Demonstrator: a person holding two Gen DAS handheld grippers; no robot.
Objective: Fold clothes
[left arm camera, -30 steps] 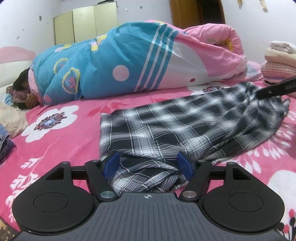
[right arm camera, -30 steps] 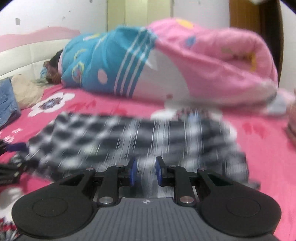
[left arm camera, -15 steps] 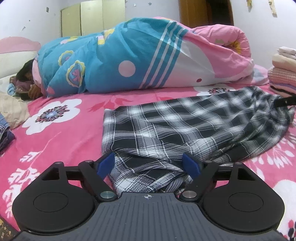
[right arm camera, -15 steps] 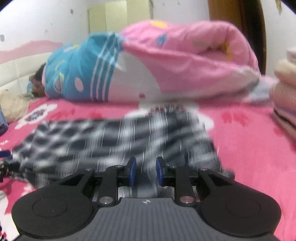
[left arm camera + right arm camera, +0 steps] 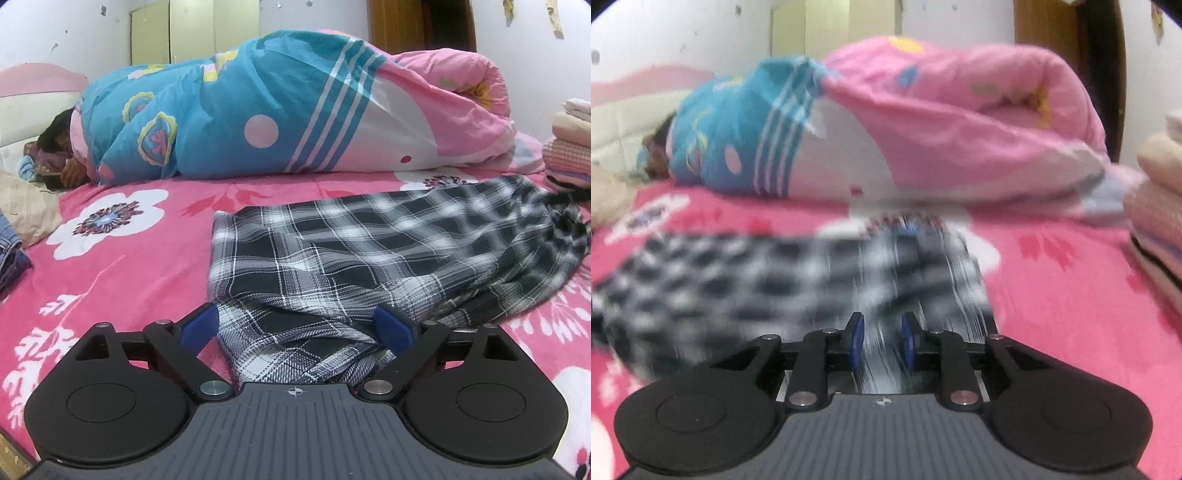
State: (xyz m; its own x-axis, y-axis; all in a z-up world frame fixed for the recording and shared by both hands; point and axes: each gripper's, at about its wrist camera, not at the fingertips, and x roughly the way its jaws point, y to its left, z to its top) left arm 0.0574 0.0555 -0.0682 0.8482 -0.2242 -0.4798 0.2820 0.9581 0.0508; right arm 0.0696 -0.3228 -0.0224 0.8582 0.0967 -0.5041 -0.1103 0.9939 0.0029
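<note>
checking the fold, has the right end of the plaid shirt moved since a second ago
Yes. In the right wrist view the plaid shirt end, clamped in the right gripper, has shifted right, closer to the stack of folded clothes.

A bedroom in a home; a bed (image 5: 122, 266) with a pink flowered sheet fills the view, and a person (image 5: 64, 147) lies at its far side under a blue and pink quilt (image 5: 280, 107) (only dark hair and a hand show); a padded headboard (image 5: 26, 99) stands at the left; pale wardrobe doors (image 5: 192, 29) line the back wall; folded clothes (image 5: 570, 147) are stacked at the right.
</note>
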